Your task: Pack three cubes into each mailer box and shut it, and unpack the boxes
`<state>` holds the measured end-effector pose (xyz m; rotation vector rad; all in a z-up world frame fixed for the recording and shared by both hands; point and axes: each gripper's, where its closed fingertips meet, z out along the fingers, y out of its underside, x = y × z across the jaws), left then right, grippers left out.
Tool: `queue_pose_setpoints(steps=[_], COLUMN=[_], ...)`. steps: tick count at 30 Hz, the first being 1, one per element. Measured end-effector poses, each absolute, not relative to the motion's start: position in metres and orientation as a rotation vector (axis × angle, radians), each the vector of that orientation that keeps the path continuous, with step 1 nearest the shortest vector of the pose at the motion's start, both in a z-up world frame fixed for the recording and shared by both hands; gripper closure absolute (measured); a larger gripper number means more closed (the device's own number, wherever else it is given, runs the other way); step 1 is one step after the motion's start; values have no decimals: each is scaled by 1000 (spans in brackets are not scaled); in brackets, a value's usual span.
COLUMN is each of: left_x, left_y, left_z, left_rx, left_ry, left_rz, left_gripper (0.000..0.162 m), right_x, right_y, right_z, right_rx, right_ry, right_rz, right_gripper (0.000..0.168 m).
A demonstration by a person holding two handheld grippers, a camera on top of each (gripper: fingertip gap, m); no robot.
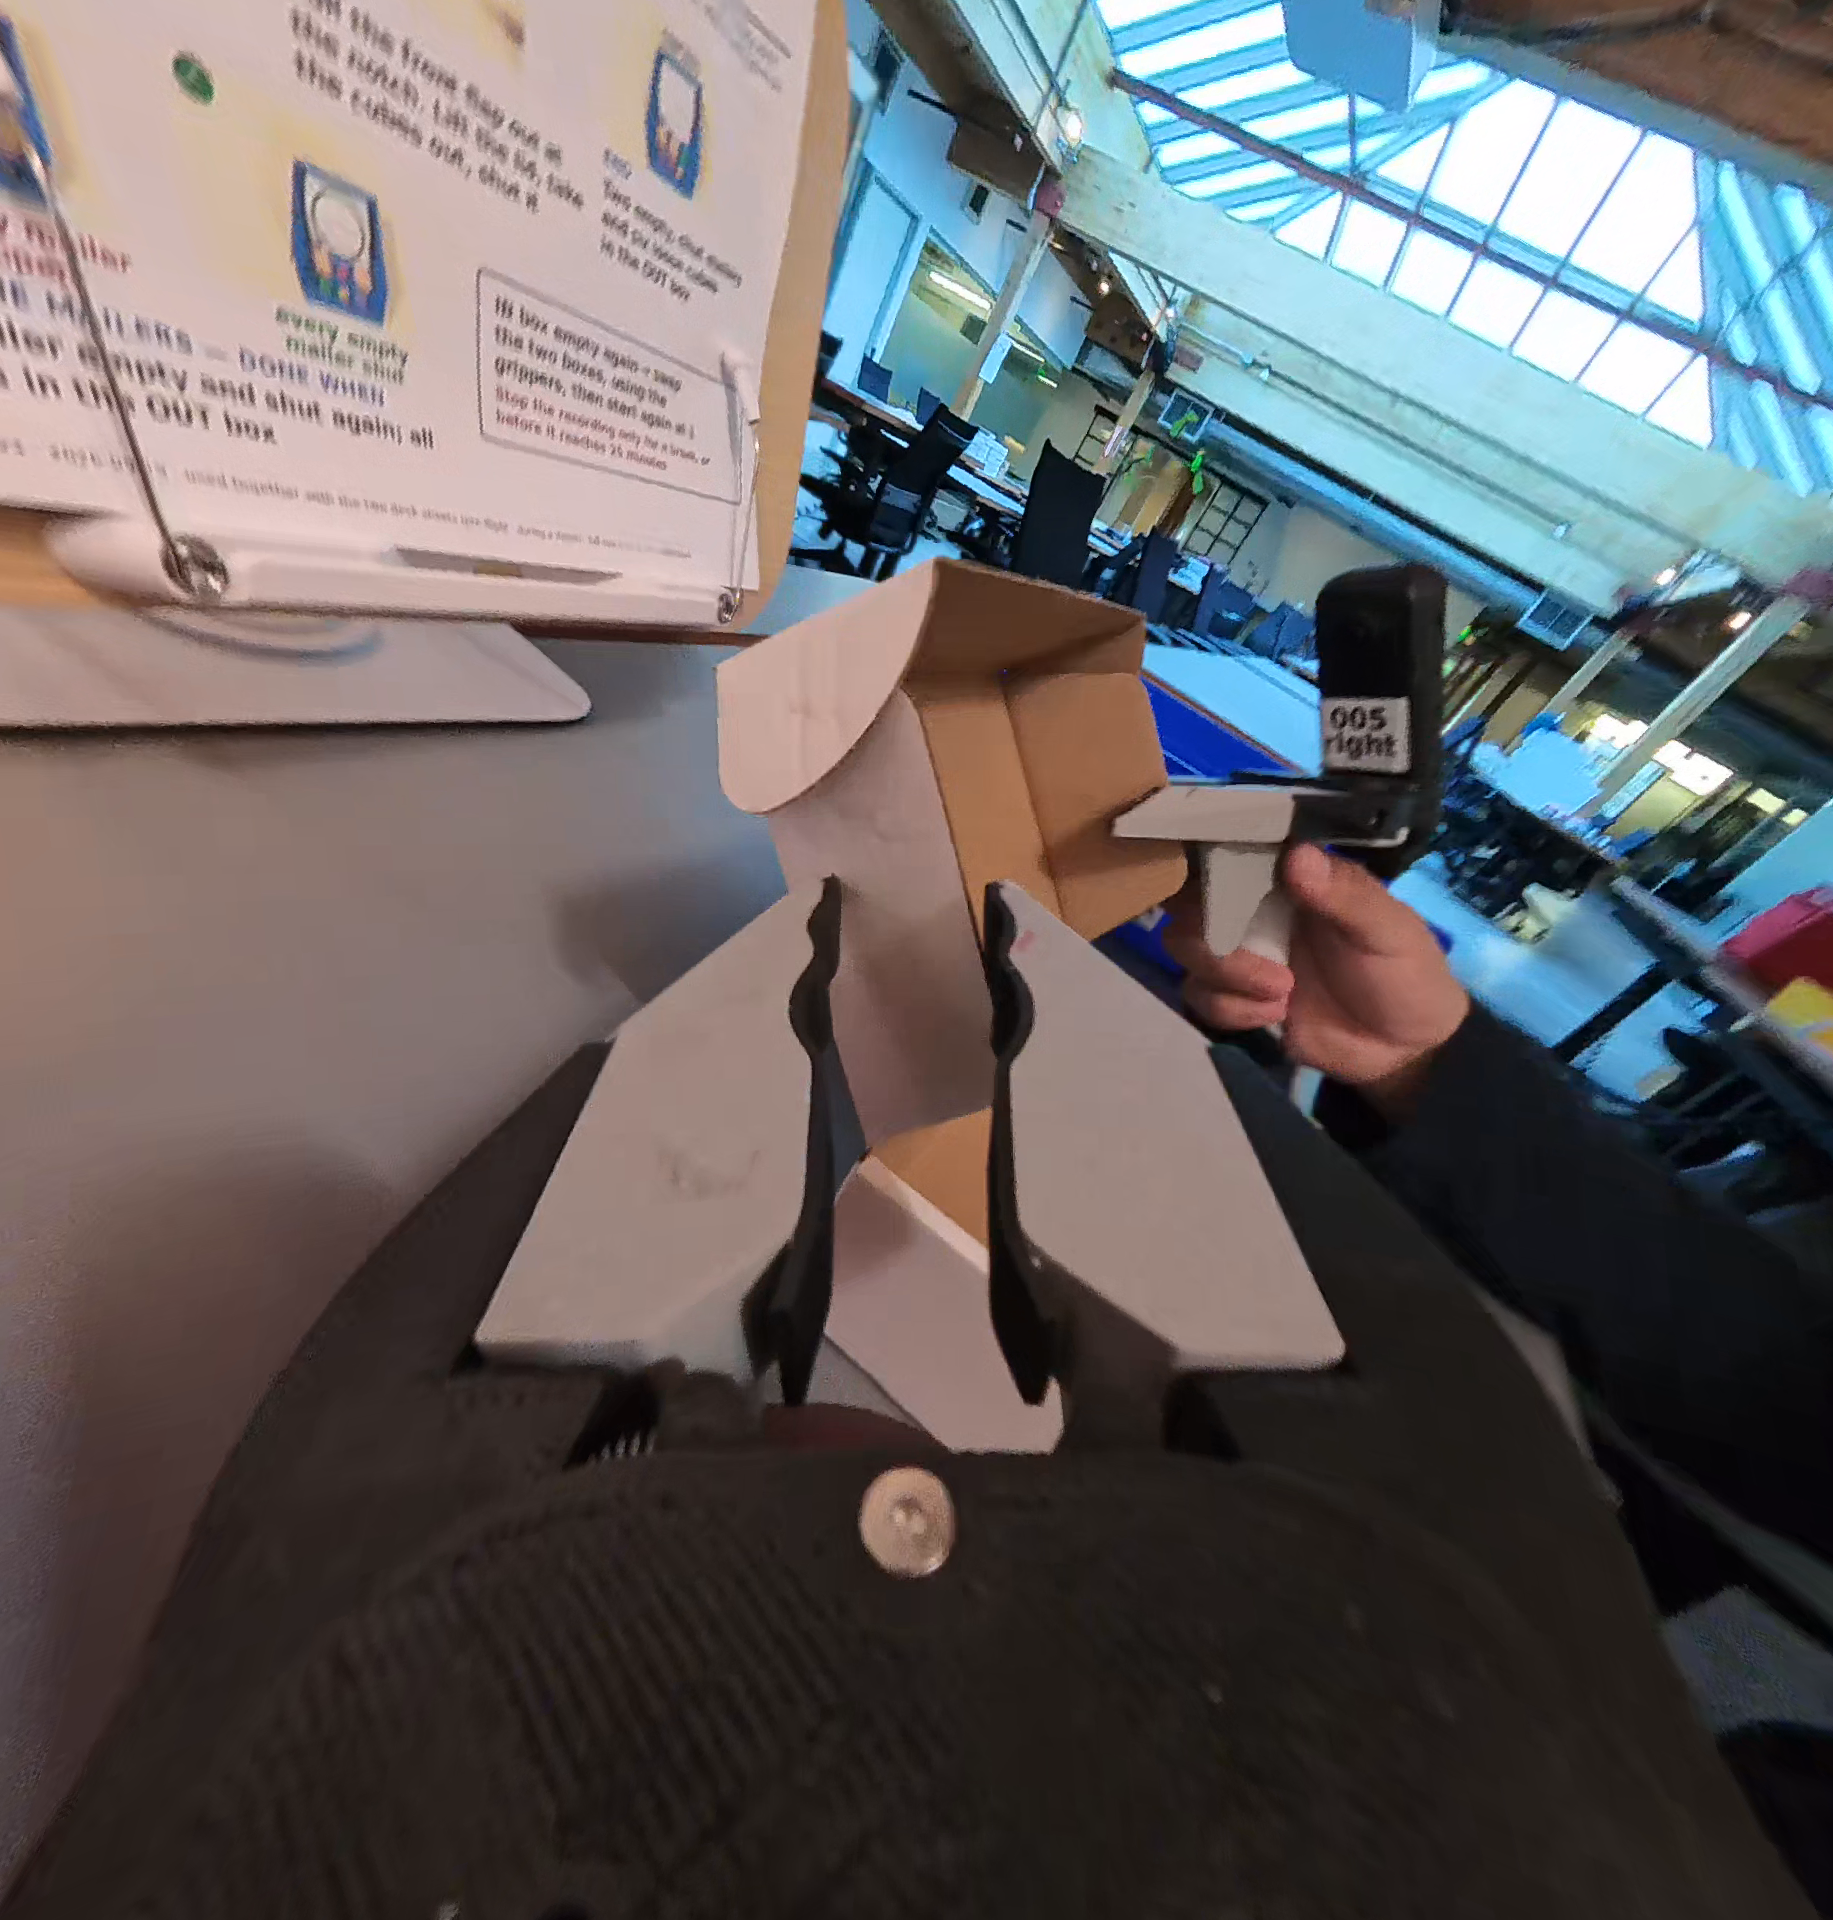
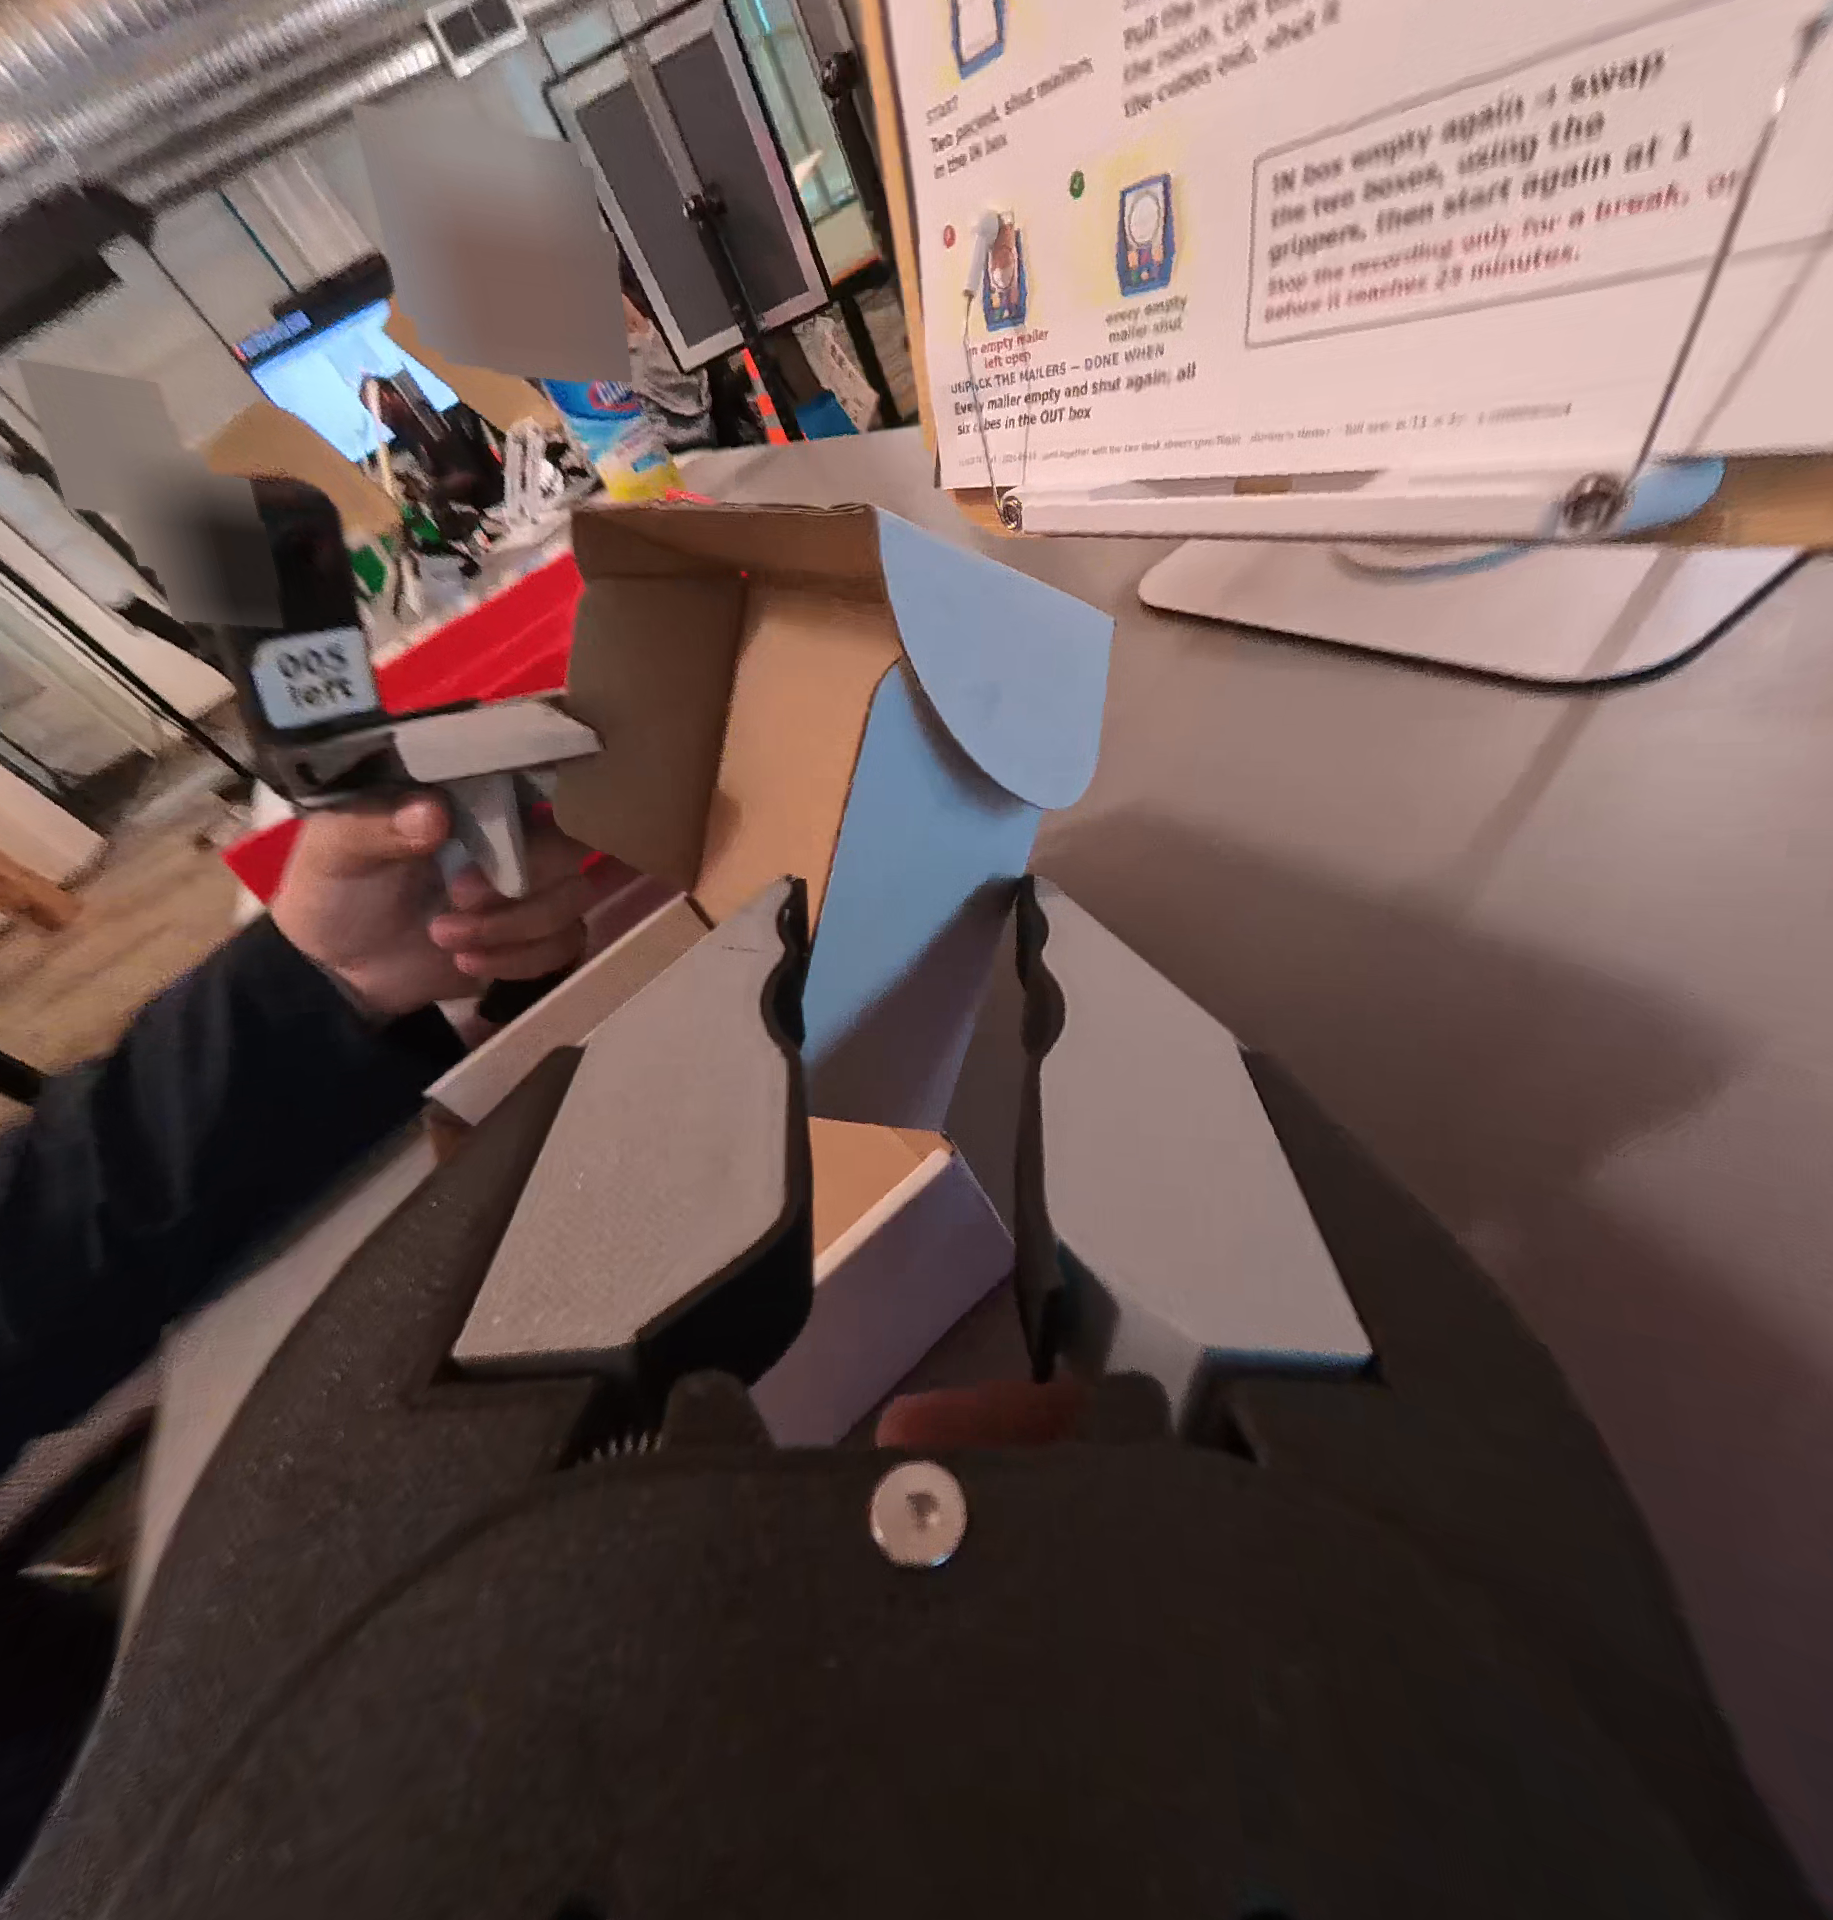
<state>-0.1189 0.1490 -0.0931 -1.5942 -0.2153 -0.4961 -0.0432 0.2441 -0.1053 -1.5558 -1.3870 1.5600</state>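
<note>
An open mailer box stands on the grey table (image 1: 268, 987), white outside and brown inside. Its lid (image 1: 1005, 665) is raised upright, and only a corner of the base (image 1: 933, 1174) shows. My left gripper (image 1: 912, 904) is open, with the lid's white left side flap (image 1: 870, 831) standing between its fingers. My right gripper (image 2: 907, 899) is open, with the lid's right side flap (image 2: 933, 831) between its fingers. Each gripper shows in the other's view, at the lid's far side: the right (image 1: 1130, 821) and the left (image 2: 579, 743). No cubes are in view.
A printed instruction sheet on a clip stand (image 1: 372, 312) rises just behind the box, also in the right wrist view (image 2: 1411, 260), on a white base (image 1: 268, 675). A blue bin (image 1: 1203, 727) sits to the right of the box and a red one (image 2: 476, 644) to the left. One gripper's finger ends stand about 12 centimetres off the other's.
</note>
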Motion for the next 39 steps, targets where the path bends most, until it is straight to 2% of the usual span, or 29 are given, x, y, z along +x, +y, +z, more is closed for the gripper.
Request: queue_pose_setpoints(steps=[6,10,15,20,23,28,33,39], left_x=[-101,-78,-58,-52,-64,-58,-23,-11], left_y=[132,114,95,97,111,102,75,57], left_z=[-91,-91,-91,-94,-98,-99,-109,-121], left_rx=[-1619,-1629,-1633,-1652,-1711,-1769,-1794,-1820], left_ry=[3,76,136,205,230,301,408,418], left_rz=[-217,-151,-62,148,213,165,-38,-120], left_gripper=[137,134,134,135,135,136,139,138], right_x=[-35,-24,-4,0,-7,9,33,55], right_y=[231,214,196,194,201,197,178,163], right_z=[-104,-107,-106,-99,-86,-112,-127,-144], right_rx=[-1286,-1169,-1073,-1039,-1018,-984,-948,-873], right_ry=[-1561,-1635,-1646,-1617,-1565,-1736,-1815,-1990], right_rz=[1223,1102,1021,994,966,871,973,921], right_gripper=[131,121,122,111,112,125,113,107])
